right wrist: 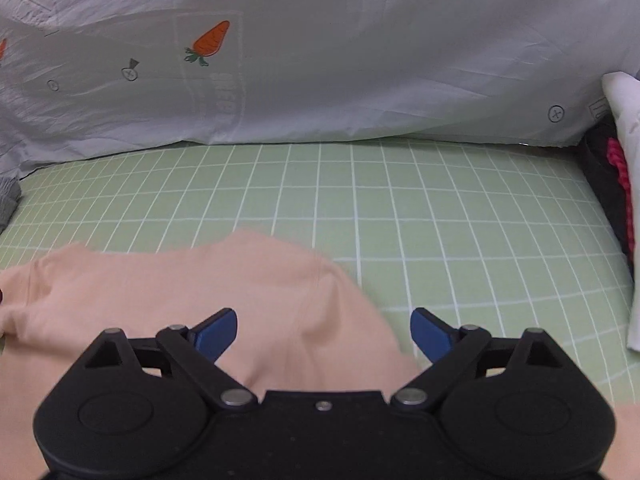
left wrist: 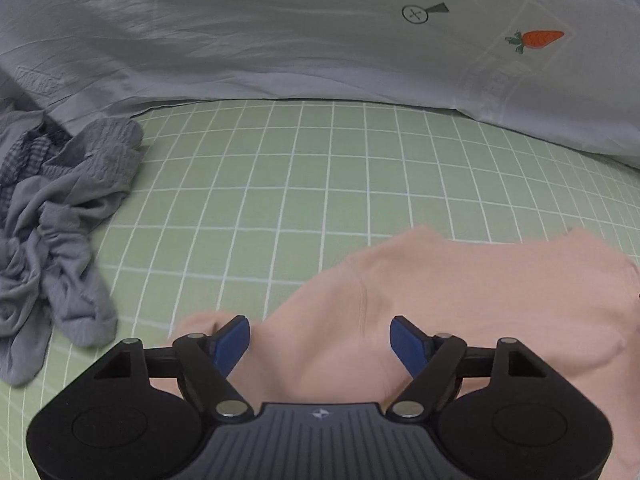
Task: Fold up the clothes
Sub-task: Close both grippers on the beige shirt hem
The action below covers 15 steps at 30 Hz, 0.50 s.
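A peach-pink garment (left wrist: 460, 292) lies spread on a green grid-patterned sheet (left wrist: 304, 168). My left gripper (left wrist: 320, 342) is open, its blue pads just above the garment's left part, holding nothing. In the right wrist view the same garment (right wrist: 192, 292) lies under my right gripper (right wrist: 324, 336), which is open and empty over the garment's right edge. Whether the pads touch the cloth cannot be told.
A crumpled grey garment (left wrist: 56, 232) lies at the left on the sheet. A white pillow with carrot prints (left wrist: 320, 40) runs along the back, also in the right wrist view (right wrist: 320, 60). A white cloth (right wrist: 628, 200) and a dark item with pink trim (right wrist: 608, 184) sit at the right.
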Tool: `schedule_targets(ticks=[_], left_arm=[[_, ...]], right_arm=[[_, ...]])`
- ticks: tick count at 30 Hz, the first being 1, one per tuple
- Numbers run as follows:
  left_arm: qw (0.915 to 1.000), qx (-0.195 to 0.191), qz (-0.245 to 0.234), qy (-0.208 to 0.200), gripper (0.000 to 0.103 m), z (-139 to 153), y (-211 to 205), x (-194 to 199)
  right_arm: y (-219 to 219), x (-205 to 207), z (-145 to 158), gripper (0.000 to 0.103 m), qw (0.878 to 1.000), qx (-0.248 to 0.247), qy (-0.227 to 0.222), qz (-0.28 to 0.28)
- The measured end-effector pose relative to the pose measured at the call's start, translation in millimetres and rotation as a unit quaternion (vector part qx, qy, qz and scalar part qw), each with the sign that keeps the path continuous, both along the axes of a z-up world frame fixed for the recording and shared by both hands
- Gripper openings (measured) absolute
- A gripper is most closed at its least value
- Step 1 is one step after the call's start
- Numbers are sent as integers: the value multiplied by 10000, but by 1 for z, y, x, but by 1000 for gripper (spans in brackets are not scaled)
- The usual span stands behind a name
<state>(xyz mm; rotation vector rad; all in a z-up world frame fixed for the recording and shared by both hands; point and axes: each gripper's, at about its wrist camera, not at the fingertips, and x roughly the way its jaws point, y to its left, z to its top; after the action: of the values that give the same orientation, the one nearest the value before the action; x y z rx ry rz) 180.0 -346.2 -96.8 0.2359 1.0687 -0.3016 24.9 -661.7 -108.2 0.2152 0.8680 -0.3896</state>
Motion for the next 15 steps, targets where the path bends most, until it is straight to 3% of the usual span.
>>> schedule_targets(ticks=[1,5,6,8,9,10,11,15], left_arm=[[10000,17,-26,62,78,-8,-6,12],[9989,-305,62,345,77,-30,-13,39],[9983,-422,61,404,70,-35,-13,43],[9979,-553,11,340,50,-36,-15,45],[9973,-649,-25,344,24,-35,-16,46],[9966,-745,-61,348,5,-35,-16,48],[9960,-827,-65,319,5,-34,-17,50],[9962,-828,182,-198,5,-25,-22,68]], right_arm=[[-6,13,-7,93,10000,10,75,-25],[-19,37,-29,71,9995,165,234,141],[-19,39,-31,64,9993,175,243,214],[-16,41,-32,47,9987,196,241,400],[-15,42,-32,26,9983,229,222,485],[-15,44,-30,19,9981,274,158,536],[-15,45,-29,8,9981,277,66,554],[-20,58,-27,6,9985,210,-164,488]])
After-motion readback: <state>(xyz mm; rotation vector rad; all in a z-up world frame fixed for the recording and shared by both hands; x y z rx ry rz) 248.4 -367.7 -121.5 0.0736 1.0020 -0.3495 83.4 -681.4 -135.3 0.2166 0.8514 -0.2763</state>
